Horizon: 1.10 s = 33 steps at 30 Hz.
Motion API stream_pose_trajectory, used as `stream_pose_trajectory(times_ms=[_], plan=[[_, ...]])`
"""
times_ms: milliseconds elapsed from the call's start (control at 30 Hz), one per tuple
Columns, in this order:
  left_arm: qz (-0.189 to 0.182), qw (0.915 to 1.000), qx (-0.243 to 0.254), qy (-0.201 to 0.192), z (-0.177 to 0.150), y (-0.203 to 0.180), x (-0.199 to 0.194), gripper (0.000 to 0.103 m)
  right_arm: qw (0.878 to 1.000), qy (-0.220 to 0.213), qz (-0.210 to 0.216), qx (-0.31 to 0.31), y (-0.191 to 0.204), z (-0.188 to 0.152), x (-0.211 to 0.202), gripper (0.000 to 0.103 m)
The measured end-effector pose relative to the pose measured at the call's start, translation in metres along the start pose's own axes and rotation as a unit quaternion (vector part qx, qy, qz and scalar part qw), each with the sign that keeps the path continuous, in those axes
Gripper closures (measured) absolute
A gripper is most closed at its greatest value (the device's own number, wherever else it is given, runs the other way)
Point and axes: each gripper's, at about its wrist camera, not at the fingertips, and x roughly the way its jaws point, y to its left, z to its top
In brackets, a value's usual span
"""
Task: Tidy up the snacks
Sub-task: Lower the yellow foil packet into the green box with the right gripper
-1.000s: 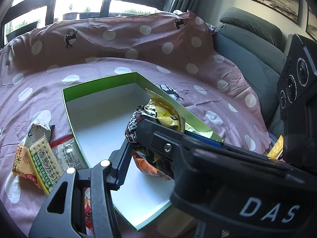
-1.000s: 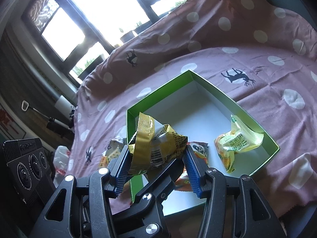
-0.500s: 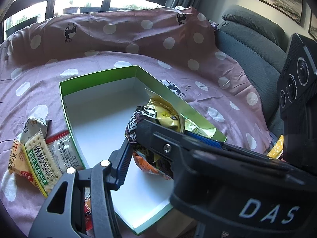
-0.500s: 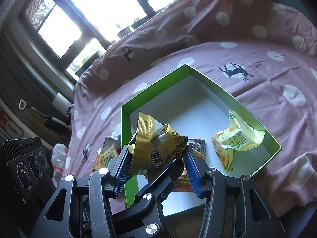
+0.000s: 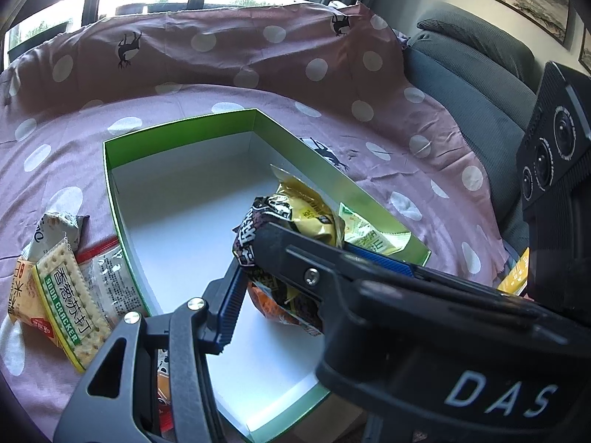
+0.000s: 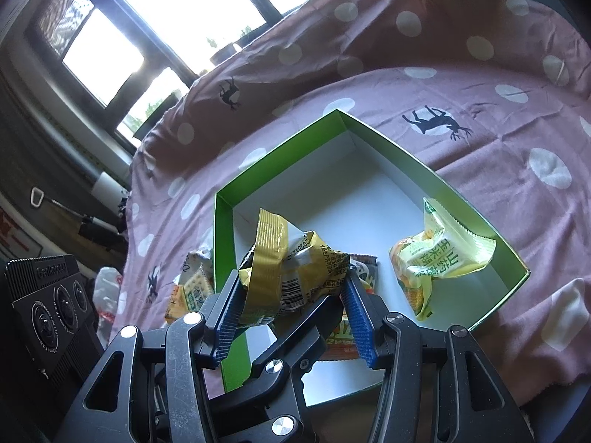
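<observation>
The right tongs [image 6: 291,277] are clamped on a crumpled yellow snack packet [image 6: 280,258], which hangs above the near-left part of the green box [image 6: 406,155], just inside its left wall. The step in hand looks like setting this packet down inside. To do it well, I would carry it a little further forward over the bare white floor ahead of the tongs, lower it close to the bottom, and only then let the jaws part, so the light wrapper neither slides nor catches on the wall. The left tongs [image 5: 280,291] sit close under the right pair. Only one blue pad shows, the other being hidden behind the right tongs, so I cannot tell whether they grip anything; they should probably stay clear of the drop. The box already holds a pale green packet [image 6: 439,258] in the corner to the right of the tongs, and an orange packet [image 6: 347,339] lying flat beneath their right finger. Outside the box, left of the tongs, soda cracker packets [image 5: 66,295] wait on the spotted pink cloth [image 6: 480,85].
</observation>
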Motion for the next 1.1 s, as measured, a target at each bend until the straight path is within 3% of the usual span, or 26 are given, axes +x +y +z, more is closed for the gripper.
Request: stream_pose_trajectory(times_ms=[1100], plan=[[0.0, 0.9997, -0.02, 0.017, -0.004, 0.011, 0.008, 0.053, 1.0, 0.016, -0.005, 0.001, 0.0, 0.0, 0.014, 0.048]])
